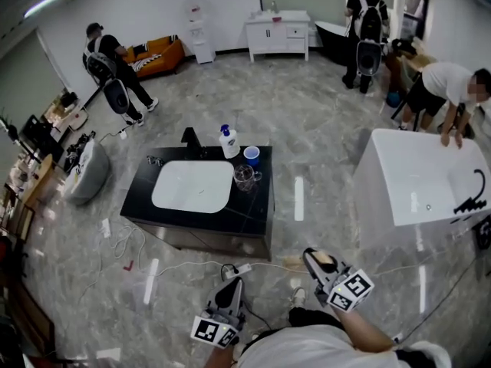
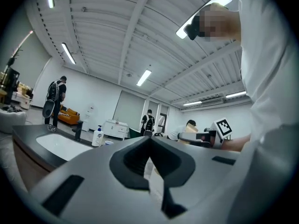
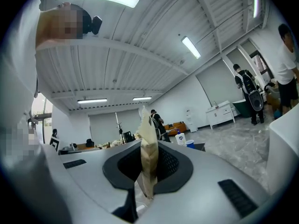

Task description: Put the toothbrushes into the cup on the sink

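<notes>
The sink island has a black counter [image 1: 146, 184] and a white basin [image 1: 192, 186]. On its far right side stand a clear glass cup [image 1: 245, 177], a blue cup [image 1: 251, 155] and a white soap bottle [image 1: 229, 142]. I see no toothbrushes in any view. Both grippers are held low, close to the person's body and well short of the island. My left gripper [image 1: 232, 284] [image 2: 149, 141] has its jaws together with nothing between them. My right gripper [image 1: 313, 256] [image 3: 145, 120] is shut, its beige taped pads pressed together, and no object shows in it.
A black faucet [image 1: 190, 138] stands behind the basin. Cables and a power strip [image 1: 230, 269] lie on the floor between me and the island. A white bathtub [image 1: 430, 175] stands at the right. Several people stand farther back, near a white cabinet [image 1: 278, 33] and an orange sofa [image 1: 157, 56].
</notes>
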The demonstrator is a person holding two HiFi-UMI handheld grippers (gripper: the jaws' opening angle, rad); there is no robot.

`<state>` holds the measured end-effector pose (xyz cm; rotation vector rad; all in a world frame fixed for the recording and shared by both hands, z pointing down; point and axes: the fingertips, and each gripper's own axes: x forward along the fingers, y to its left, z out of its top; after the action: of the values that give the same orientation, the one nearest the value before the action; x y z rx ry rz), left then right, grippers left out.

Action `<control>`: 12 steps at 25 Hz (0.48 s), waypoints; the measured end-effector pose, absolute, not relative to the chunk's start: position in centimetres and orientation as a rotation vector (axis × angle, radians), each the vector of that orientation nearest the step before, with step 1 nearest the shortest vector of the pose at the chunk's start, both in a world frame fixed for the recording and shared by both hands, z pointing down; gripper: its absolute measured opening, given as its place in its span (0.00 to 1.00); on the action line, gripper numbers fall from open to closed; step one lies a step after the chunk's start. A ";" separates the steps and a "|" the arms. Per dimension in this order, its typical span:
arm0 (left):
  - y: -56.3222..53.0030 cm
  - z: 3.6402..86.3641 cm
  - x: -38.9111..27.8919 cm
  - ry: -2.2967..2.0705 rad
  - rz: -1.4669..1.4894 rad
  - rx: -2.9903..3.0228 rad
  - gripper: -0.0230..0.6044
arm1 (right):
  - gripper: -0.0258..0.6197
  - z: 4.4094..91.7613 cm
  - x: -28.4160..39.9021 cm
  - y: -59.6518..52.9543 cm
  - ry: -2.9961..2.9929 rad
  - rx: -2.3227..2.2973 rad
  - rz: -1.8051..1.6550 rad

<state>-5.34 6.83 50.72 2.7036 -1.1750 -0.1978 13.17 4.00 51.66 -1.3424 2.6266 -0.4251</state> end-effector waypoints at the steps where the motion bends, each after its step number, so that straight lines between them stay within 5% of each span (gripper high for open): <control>1: 5.5 50.7 -4.8 -1.200 -0.197 2.694 0.03 | 0.12 52.0 13.8 3.1 2.633 -1.324 -0.433; 12: -1.1 49.4 -3.1 -1.509 -0.139 2.589 0.03 | 0.12 53.3 18.2 -4.2 2.703 -1.153 -0.537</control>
<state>-3.12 -1.07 49.37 2.5894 -1.5090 -0.1388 18.17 -4.23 53.26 -1.1528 2.7027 -0.5373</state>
